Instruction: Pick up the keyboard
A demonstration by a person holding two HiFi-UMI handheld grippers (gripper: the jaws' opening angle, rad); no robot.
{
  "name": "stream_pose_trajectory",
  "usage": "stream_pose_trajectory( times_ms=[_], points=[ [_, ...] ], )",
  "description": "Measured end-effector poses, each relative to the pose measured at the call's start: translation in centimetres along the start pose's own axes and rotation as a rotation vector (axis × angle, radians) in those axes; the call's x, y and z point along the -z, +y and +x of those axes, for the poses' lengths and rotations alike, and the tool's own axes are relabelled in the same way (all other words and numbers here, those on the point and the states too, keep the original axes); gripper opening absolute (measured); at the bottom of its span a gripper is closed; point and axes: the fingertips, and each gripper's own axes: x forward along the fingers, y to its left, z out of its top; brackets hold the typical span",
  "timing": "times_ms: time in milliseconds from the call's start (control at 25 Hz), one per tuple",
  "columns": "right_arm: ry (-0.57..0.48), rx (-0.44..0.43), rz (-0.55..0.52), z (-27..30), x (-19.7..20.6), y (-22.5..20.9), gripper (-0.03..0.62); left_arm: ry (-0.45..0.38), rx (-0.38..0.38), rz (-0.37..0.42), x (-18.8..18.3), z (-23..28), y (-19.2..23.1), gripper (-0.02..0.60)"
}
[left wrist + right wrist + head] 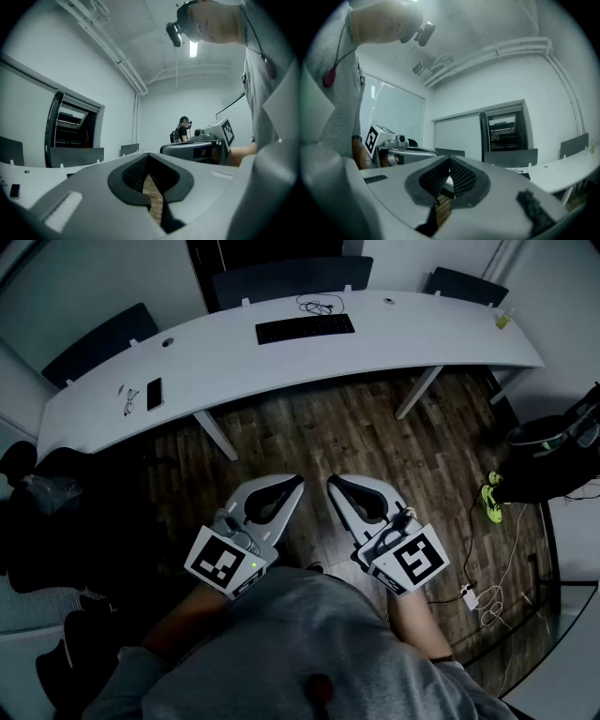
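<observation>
head view finds the keyboard (305,329) near the desk's (234,367) far edge, well apart from the left gripper (296,484) and right gripper (334,484), both closed and empty; the cable (319,306) just behind it could snag a lift.

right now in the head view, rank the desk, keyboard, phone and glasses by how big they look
1. desk
2. keyboard
3. phone and glasses: about the same length, too close to rank. The glasses are only a thin frame.
</observation>
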Motion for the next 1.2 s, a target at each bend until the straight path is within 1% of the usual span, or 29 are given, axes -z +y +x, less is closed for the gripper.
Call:
stream_pose_trajectory(
  times_ms=[280,360,480,600,720,840,1000,1200],
  points=[
    [0.009,0.004,-0.001,0.1,0.5,-1.0,0.015,0.007,-0.005,0.009,0.4,1.0,0.6,0.006],
    [0.014,0.005,0.003,-0.1,0.7,-1.3,0.015,0.019,-0.008,0.017,0.6,1.2,0.4,0.006],
    [0.015,0.01,0.013,-0.4,0.9,-1.6,0.015,0.06,-0.017,0.039,1.1,1.3,-0.3,0.006],
    [0.011,0.02,0.028,-0.9,1.2,-2.0,0.017,0.058,-0.021,0.041,1.3,1.6,-0.6,0.006],
    [0.007,0.024,0.039,-1.4,1.2,-2.2,0.017,0.052,-0.018,0.011,1.5,1.6,-0.6,0.006],
    [0.008,0.018,0.046,-1.3,1.4,-2.4,0.017,0.048,-0.026,-0.018,1.6,1.8,-0.1,0.006],
    [0.009,0.016,0.058,-0.8,1.5,-3.3,0.016,0.054,-0.039,-0.012,1.6,2.5,0.8,0.006],
    [0.024,0.014,0.061,1.2,2.0,-4.9,0.017,0.064,-0.038,-0.005,2.2,3.7,3.1,0.006]
  ],
)
